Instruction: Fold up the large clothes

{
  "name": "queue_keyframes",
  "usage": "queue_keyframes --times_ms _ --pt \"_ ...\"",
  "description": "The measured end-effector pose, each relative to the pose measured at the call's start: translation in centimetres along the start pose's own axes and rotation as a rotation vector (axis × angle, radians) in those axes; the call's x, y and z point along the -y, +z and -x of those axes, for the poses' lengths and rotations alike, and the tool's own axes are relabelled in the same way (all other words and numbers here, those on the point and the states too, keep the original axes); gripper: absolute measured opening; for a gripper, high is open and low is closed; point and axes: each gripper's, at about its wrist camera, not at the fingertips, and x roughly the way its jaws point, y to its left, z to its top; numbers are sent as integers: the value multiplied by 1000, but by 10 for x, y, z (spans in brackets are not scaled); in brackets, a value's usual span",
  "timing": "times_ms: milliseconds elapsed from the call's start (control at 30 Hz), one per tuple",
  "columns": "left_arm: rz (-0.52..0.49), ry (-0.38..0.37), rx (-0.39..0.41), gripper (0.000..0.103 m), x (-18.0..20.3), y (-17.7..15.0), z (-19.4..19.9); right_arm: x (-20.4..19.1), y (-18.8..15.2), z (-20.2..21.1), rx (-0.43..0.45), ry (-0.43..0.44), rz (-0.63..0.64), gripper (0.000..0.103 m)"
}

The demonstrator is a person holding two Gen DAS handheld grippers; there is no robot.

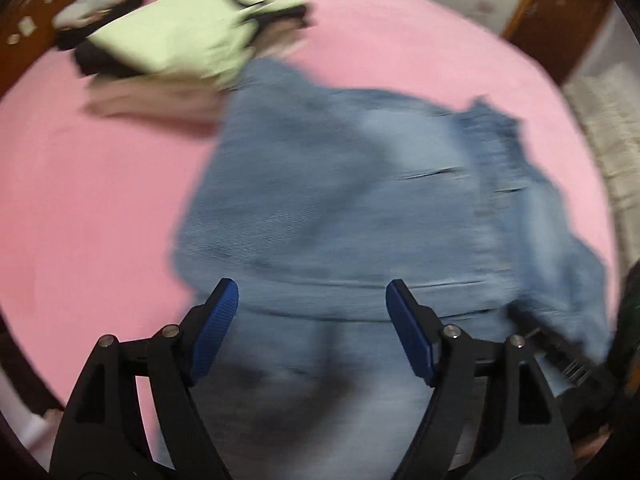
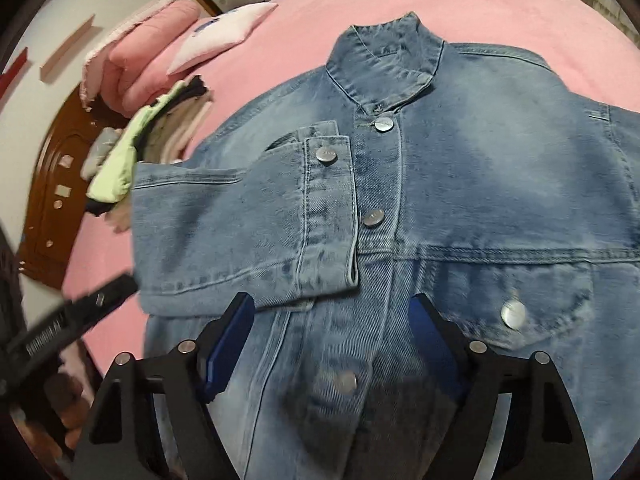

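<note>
denim jacket (image 2: pixel 460 184) face-up, collar pointing away

A blue denim jacket (image 2: pixel 460 184) lies flat on the pink bed (image 2: pixel 500 20), front side up. It fills the middle and right of the right wrist view. Its collar (image 2: pixel 384 64) points to the top of the frame. Round silver buttons (image 2: pixel 385 124) run down the middle, and they look done up. One sleeve (image 2: pixel 240 232) is folded across the chest from the left, with its cuff (image 2: pixel 328 216) lying next to the button row. A chest pocket (image 2: pixel 520 312) with a button sits at the lower right. In the left wrist view the jacket (image 1: pixel 340 208) is blurry and fills the middle.
</note>
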Motion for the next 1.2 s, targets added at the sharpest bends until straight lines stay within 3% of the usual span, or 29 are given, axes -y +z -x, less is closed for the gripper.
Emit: queue_keyframes --times_ms 67,200,267,300,367,667,767,900,967,1200 --pt "-2 77 -29 74 -24 -2 -11 -4 1 -15 -10 -7 -17 61" --pt "-12 142 -46 74 -51 -3 -22 -12 8 -44 -47 1 -56 59" --pt "-12 149 -50 74 -58 -2 -28 -18 10 -48 -21 -16 -33 34" --pt "-11 151 -54 74 -59 -1 -31 -21 12 -49 -14 -19 -31 33" --pt "-2 148 -63 74 -62 1 -35 -27 17 -45 5 22 -40 13" --pt "-6 112 -28 74 -58 22 -21 -73 61 52 318 9 43 11" --pt "-16 21 -25 75 -51 31 -17 -66 70 80 387 -40 40 11" --pt "-95 -51 -37 75 -22 41 -17 -37 63 94 412 -152 1 11" --pt "-141 -36 -29 75 -9 43 -19 -13 56 91 391 -242 -34 11" --pt "-231 25 -66 75 18 41 -33 44 30 50 267 -390 -157 11"
